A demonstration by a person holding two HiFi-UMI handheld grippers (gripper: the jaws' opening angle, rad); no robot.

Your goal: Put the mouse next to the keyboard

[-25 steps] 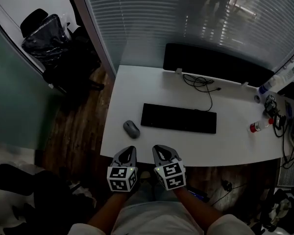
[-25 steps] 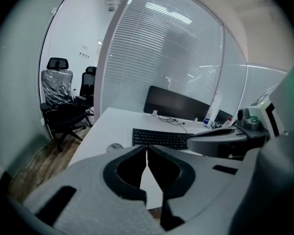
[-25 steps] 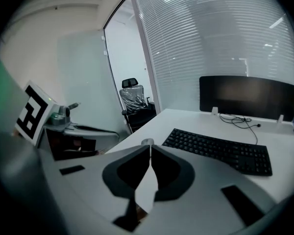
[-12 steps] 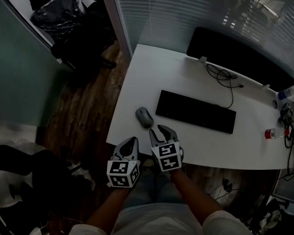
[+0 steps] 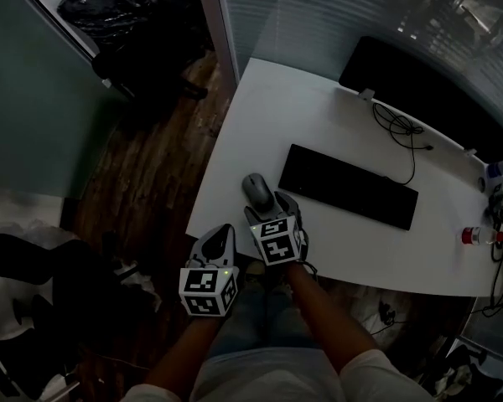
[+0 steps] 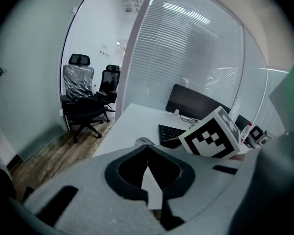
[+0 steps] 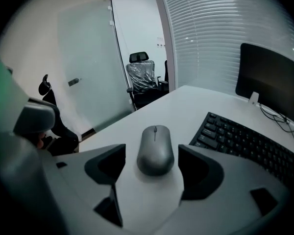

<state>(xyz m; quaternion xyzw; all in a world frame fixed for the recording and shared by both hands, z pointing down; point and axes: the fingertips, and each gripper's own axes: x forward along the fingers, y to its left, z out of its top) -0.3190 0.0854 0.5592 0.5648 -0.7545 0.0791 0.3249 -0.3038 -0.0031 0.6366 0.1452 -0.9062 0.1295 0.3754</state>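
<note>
Forward from where it hung short of the desk [image 5: 260, 115], our right gripper [image 5: 268, 206] now straddles the grey mouse [image 7: 155, 150], which lies untouched between wide, just-opened fingers [image 7: 105, 168], near the keyboard's [image 5: 348, 187] left end.

You had a white desk [image 5: 260, 115] before you, with a black monitor [image 5: 419, 90] standing along its far edge. A thin black cable [image 5: 400, 130] lay looped on the desktop just in front of the monitor. Near the desk's right end lay a small bottle [image 5: 478, 235] with a red cap, close to a tangle of leads [image 5: 497, 206]. To the left ran a wood floor [image 5: 151, 174], where black office chairs [image 6: 78, 84] stood, one wrapped in plastic. Slatted blinds [image 5: 335, 7] hung behind the monitor.
</note>
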